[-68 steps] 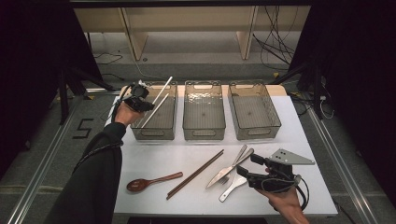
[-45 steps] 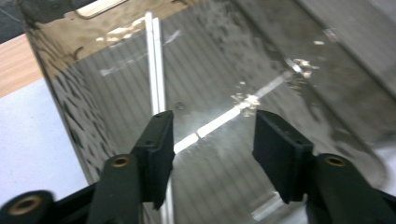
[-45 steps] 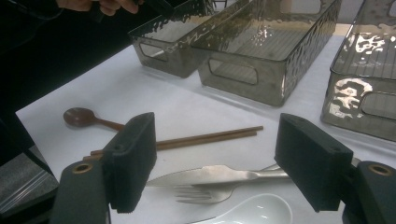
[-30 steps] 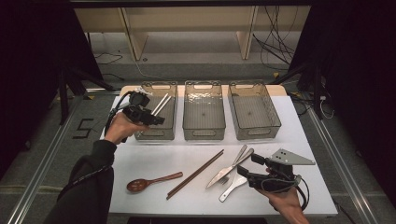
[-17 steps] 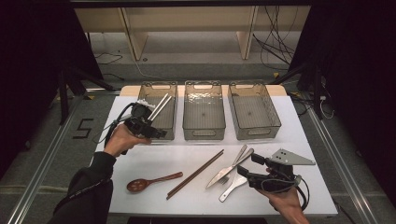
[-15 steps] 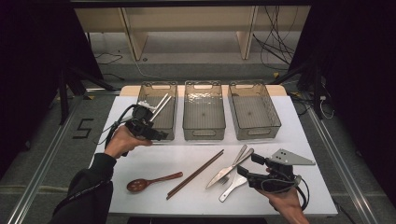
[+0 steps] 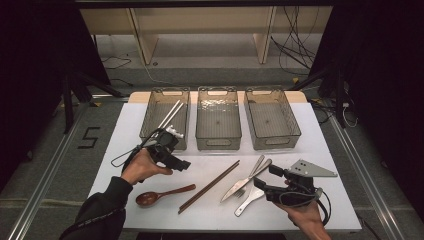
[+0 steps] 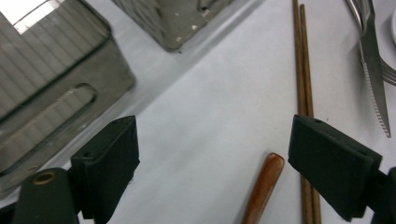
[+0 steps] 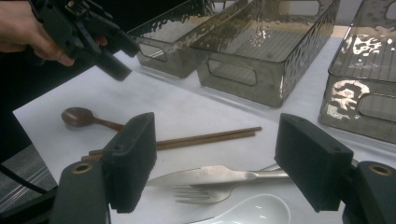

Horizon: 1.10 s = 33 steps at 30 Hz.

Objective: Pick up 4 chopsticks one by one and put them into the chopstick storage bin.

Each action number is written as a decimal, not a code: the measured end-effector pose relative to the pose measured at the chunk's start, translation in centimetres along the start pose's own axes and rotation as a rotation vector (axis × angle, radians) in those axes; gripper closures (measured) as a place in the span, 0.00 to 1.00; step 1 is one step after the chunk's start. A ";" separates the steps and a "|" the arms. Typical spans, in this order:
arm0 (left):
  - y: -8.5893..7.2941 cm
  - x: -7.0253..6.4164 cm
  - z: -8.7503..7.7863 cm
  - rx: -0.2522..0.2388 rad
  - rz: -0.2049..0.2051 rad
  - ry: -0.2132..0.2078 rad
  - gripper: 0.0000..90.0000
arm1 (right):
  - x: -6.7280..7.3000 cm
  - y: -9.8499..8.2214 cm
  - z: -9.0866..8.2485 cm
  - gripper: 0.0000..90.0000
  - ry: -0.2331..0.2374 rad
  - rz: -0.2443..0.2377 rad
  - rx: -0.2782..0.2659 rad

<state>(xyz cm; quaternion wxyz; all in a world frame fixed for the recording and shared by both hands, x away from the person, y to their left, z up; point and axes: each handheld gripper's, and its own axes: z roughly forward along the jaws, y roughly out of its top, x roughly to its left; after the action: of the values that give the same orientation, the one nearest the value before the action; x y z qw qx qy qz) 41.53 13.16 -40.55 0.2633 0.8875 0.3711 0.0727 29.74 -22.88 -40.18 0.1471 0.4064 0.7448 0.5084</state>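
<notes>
The left gripper [image 7: 181, 164], fingers wide apart and just opened, holds nothing above the wooden spoon [image 7: 162, 194], ready to grasp; the right gripper [image 7: 265, 177] waits, fingers apart.

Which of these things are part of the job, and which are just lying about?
Part of the job: wooden spoon, brown chopsticks, knife, fork, left bin holding pale chopsticks, probably the middle bin too.
Just lying about: floor cables, floor number.
</notes>
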 end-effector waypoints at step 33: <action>-0.4 -5.7 5.6 0.158 0.096 -0.066 0.41 | 0.1 0.0 0.1 0.33 0.003 -0.003 0.007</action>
<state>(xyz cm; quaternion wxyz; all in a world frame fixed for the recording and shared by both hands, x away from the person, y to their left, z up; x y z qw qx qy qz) 39.05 7.07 -45.12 0.2006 0.9241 0.3241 0.0265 29.76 -22.76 -40.22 0.1453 0.4051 0.7473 0.5063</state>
